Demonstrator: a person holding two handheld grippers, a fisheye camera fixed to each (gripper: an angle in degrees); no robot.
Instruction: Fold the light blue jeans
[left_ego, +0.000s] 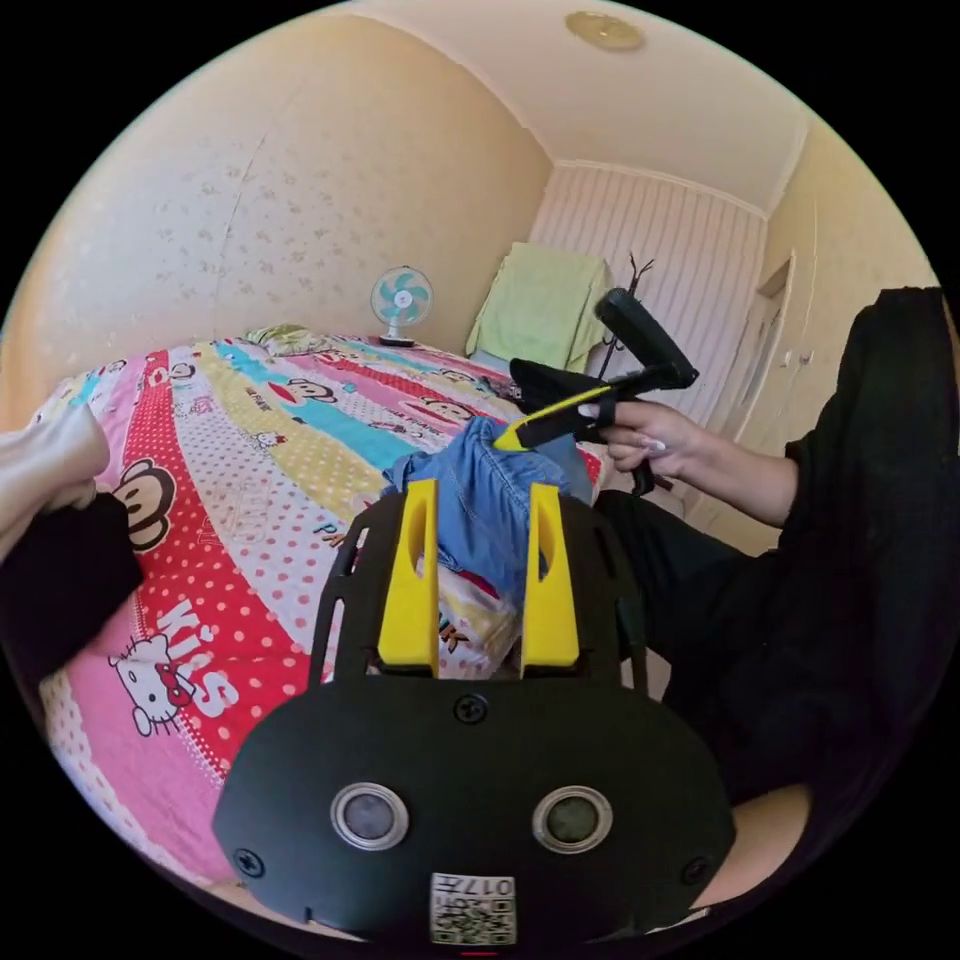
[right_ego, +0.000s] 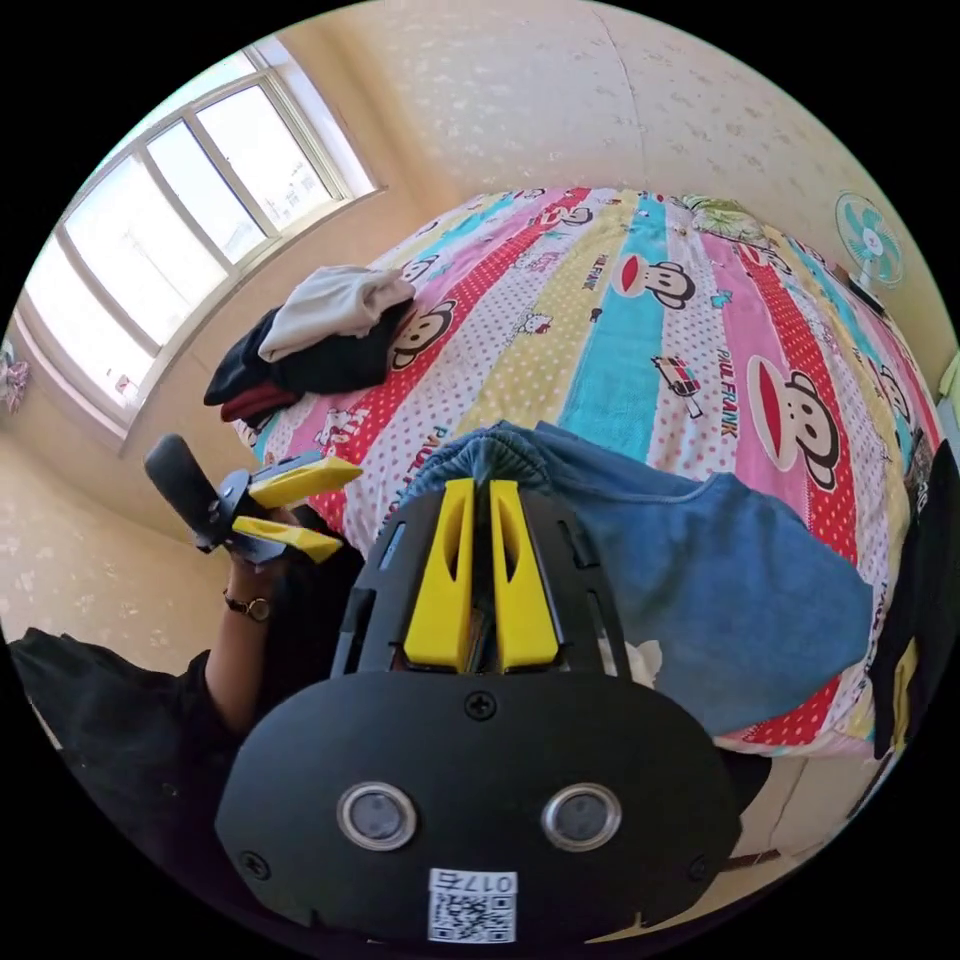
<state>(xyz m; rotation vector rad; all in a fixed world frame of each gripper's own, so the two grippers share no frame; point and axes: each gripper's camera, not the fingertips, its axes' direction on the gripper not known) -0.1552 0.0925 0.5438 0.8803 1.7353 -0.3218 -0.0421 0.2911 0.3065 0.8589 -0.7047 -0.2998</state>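
At the near bed edge: light blue denim jeans (right_ego: 700, 590), right gripper (right_ego: 480, 490) clamped on waistband, left gripper (left_ego: 480, 500) wide, empty; best pinch the opposite corner before lifting.

The bed (left_ego: 250, 480) was viewed closely from its edge by both gripper views, turned toward opposite ends, with the jeans (right_ego: 700, 580) and patterned sheet shared.

A bed with a striped, polka-dotted cartoon-print sheet (right_ego: 700, 330) carries the light blue denim jeans (right_ego: 720, 580), bunched near its edge. A pile of black, dark red and white clothes (right_ego: 310, 340) lies by the window side.
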